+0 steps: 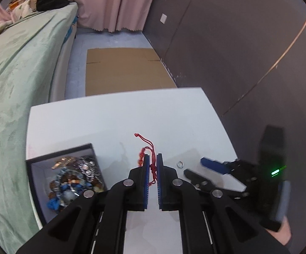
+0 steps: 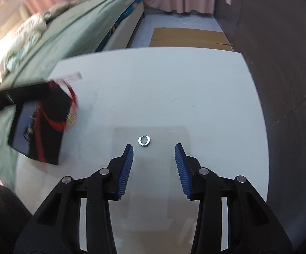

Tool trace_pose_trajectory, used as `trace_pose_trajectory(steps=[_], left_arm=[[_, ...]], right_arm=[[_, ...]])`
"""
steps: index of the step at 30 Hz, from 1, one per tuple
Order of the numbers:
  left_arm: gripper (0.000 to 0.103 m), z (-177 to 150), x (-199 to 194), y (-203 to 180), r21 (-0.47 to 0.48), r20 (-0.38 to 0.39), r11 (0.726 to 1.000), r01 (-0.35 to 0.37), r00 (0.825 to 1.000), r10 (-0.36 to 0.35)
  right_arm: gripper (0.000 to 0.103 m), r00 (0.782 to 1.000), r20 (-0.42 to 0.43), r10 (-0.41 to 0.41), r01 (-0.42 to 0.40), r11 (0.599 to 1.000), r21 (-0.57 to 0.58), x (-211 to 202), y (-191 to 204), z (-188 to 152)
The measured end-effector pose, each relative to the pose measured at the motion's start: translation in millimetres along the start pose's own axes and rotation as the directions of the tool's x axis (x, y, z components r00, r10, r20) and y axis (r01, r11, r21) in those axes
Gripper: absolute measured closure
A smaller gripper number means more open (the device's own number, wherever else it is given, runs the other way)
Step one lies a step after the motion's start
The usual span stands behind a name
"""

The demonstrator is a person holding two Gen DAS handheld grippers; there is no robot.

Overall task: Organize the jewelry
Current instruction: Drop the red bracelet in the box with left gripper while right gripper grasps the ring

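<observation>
Left wrist view showed the left gripper (image 1: 152, 159) clamped on a red cord (image 1: 150, 158), lifted above the table (image 1: 115, 118), box (image 1: 68, 177) to its left. Right gripper (image 2: 154, 149) stood open, ring (image 2: 144, 141) lying just beyond its tips.

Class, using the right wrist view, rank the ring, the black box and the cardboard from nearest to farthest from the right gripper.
1. Ring: just beyond the right gripper, between its fingertips' lines.
2. Black box: left, at the table edge.
3. Cardboard: on the floor past the table.
</observation>
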State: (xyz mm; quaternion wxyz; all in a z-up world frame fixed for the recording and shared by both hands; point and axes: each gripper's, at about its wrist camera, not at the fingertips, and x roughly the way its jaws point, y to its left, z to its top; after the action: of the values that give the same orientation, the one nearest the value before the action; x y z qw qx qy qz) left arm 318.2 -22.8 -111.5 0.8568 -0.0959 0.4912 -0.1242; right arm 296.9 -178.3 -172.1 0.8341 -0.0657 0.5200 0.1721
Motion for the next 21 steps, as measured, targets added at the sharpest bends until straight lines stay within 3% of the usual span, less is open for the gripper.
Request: trace_pose_trajectory(steps=[12,14,17,21], left_arm=[[0.099,-2.0,-49.1,39.9,-0.096,0.075,0.995,0.019,0.997,-0.012],[0.099,-5.7,-55.1,48.9,-0.115,0.085,0.993,0.020,0.996,-0.010],[0.099,-9.9,-65.3,64.0,-0.151,0.101,0.988,0.016,0.995,-0.001],[0.098,-17.8,-73.1,80.7,-0.189,0.102,0.982,0.011,0.995,0.008]], right_arm=[[0.065,0.998,0.001,-0.057,0.057,0.992,-0.115,22.7,19.1,5.0],[0.071,0.998,0.001,-0.059,0.058,0.991,-0.123,23.6,21.7,4.6],[0.089,0.999,-0.002,-0.044,0.044,0.989,-0.143,23.9,28.0,3.8],[0.090,0.999,-0.005,-0.042,0.041,0.989,-0.141,24.1,29.1,3.1]])
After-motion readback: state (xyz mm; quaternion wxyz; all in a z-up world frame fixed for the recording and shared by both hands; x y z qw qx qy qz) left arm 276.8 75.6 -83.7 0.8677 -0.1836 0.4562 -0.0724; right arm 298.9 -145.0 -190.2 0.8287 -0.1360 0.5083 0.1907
